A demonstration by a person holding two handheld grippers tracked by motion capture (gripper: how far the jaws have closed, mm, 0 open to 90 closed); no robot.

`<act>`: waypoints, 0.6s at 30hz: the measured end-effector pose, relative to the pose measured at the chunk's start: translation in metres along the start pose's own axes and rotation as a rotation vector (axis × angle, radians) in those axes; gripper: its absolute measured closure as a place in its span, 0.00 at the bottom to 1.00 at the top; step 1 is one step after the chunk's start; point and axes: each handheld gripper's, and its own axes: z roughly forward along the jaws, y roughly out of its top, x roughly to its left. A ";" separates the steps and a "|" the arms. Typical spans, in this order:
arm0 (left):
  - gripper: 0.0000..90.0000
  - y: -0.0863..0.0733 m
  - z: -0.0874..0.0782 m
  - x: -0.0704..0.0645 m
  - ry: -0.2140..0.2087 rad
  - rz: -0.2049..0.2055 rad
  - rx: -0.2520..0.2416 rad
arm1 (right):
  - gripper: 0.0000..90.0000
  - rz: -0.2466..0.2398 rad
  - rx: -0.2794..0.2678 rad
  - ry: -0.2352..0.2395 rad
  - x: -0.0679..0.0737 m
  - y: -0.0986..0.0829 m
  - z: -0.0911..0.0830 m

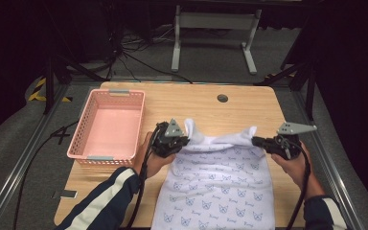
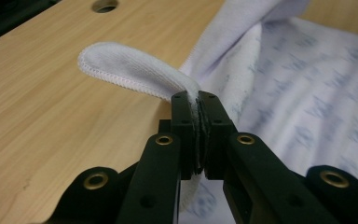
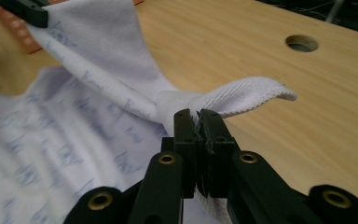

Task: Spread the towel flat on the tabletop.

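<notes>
Both jaws clamped on the towel (image 1: 218, 182) — my left gripper (image 1: 186, 141) on its far-left corner, right gripper (image 1: 254, 141) on far-right (pink basket (image 1: 106, 124) at 9 o'clock); towel lies mid-table (image 1: 206, 103).

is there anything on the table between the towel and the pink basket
Nothing visible. The towel is pinched at its two far corners by the left gripper and the right gripper. Bare wood lies between its left edge and the basket, apart from the person's own left hand.
</notes>
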 end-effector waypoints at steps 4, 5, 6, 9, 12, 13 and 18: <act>0.95 -0.018 -0.007 -0.016 -0.038 0.049 0.032 | 0.96 -0.036 0.026 0.044 0.021 -0.014 -0.012; 0.95 -0.026 -0.010 -0.021 -0.067 0.061 0.041 | 0.96 -0.039 0.031 0.063 0.027 -0.020 -0.015; 0.95 -0.031 -0.012 -0.026 -0.092 0.070 0.040 | 0.96 -0.052 0.051 0.093 0.037 -0.028 -0.017; 0.95 -0.046 -0.014 -0.041 -0.144 0.093 0.084 | 0.96 -0.078 0.114 0.149 0.055 -0.046 -0.018; 0.95 -0.060 -0.011 -0.053 -0.172 0.136 0.146 | 0.95 -0.109 0.211 0.188 0.068 -0.068 -0.015; 0.95 -0.064 -0.009 -0.056 -0.171 0.141 0.171 | 0.95 -0.126 0.244 0.183 0.070 -0.073 -0.015; 0.94 -0.076 0.005 -0.057 -0.127 0.156 0.257 | 0.94 -0.117 0.327 0.157 0.072 -0.094 -0.008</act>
